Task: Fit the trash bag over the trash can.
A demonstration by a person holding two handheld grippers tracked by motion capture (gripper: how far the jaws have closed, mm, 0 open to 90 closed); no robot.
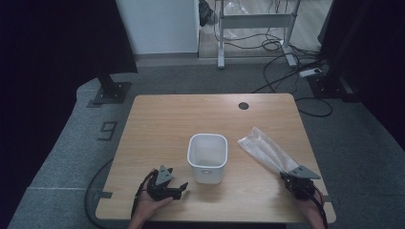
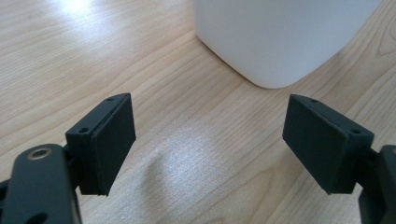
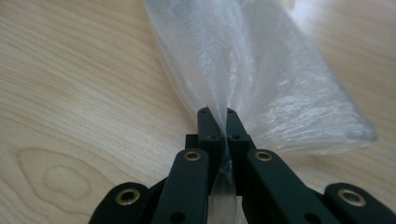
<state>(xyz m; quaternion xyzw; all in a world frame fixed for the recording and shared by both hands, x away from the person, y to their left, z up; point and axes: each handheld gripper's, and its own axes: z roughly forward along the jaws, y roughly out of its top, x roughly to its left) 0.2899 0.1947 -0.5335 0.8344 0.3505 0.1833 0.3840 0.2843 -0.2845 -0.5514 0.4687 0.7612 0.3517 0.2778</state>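
Observation:
A small white bin (image 1: 207,157) stands upright near the middle of the wooden table (image 1: 162,124). To its right lies a clear plastic bag (image 1: 264,149), flat on the wood. My right gripper (image 1: 290,180) is shut on the bag's near end; in the right gripper view the jaws pinch the gathered plastic bag (image 3: 261,79) at my right gripper (image 3: 217,114). My left gripper (image 1: 181,188) rests near the front edge, left of the bin, open with nothing between its fingers. In the left gripper view my left gripper (image 2: 210,144) faces the bin's lower corner (image 2: 275,42).
A round cable hole (image 1: 243,105) sits at the table's far edge. Beyond the table are a desk frame (image 1: 253,21), loose cables (image 1: 282,47) and a power strip (image 1: 311,72) on the grey floor. A dark stand base (image 1: 111,90) is at the far left.

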